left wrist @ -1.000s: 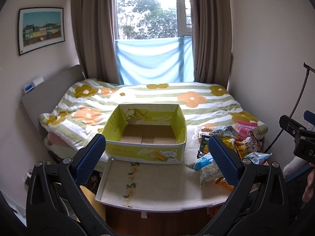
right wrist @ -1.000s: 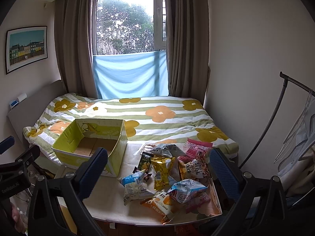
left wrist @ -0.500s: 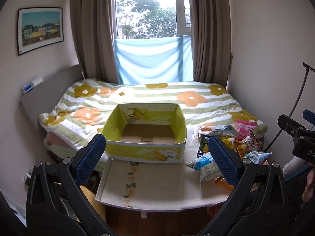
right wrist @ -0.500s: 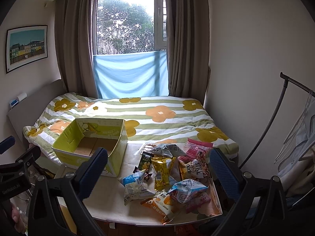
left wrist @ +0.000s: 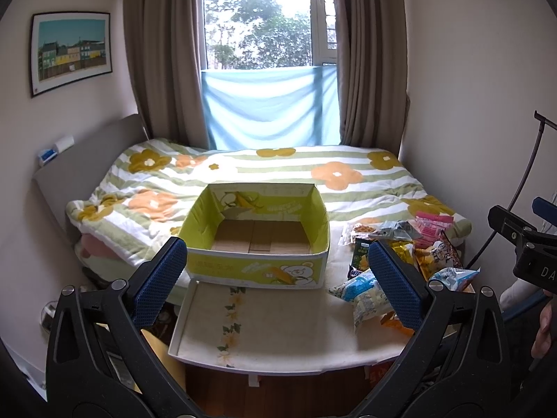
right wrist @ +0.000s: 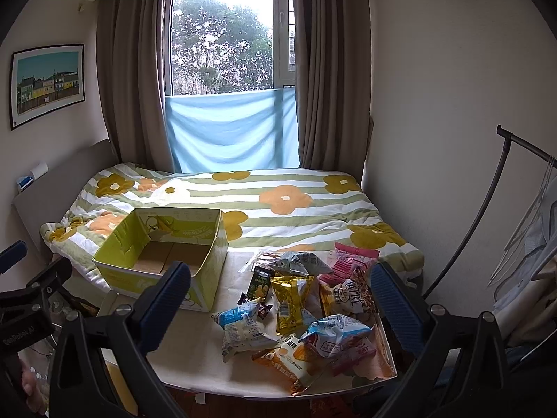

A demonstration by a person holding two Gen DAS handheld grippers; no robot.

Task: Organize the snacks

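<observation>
Snacks: loose pile of snack packets (right wrist: 306, 313) on right half of desk (right wrist: 195, 358), none in box.
Box: yellow-green cardboard box (left wrist: 257, 237) on left half of desk, back edge against bed (left wrist: 278, 174), inside bare.
Left hand-held gripper (left wrist: 278, 278): released, jaws wide apart, nothing between them, raised above near desk edge, facing box.
Right hand-held gripper (right wrist: 282, 303): released, jaws spread, nothing held, raised over near desk edge, pile straight ahead between its fingers.
Key relation: pile sits ahead and below right hand-held gripper; from left one it lies off to the right. Right hand is nearer, likely picker.
Nearest target: blue-white packet (right wrist: 240, 327) at pile's left edge, long axis running roughly toward and away from the gripper, closest to box.
Box from pile: left, just beside.
Stage: start, sorting not yet begun.
</observation>
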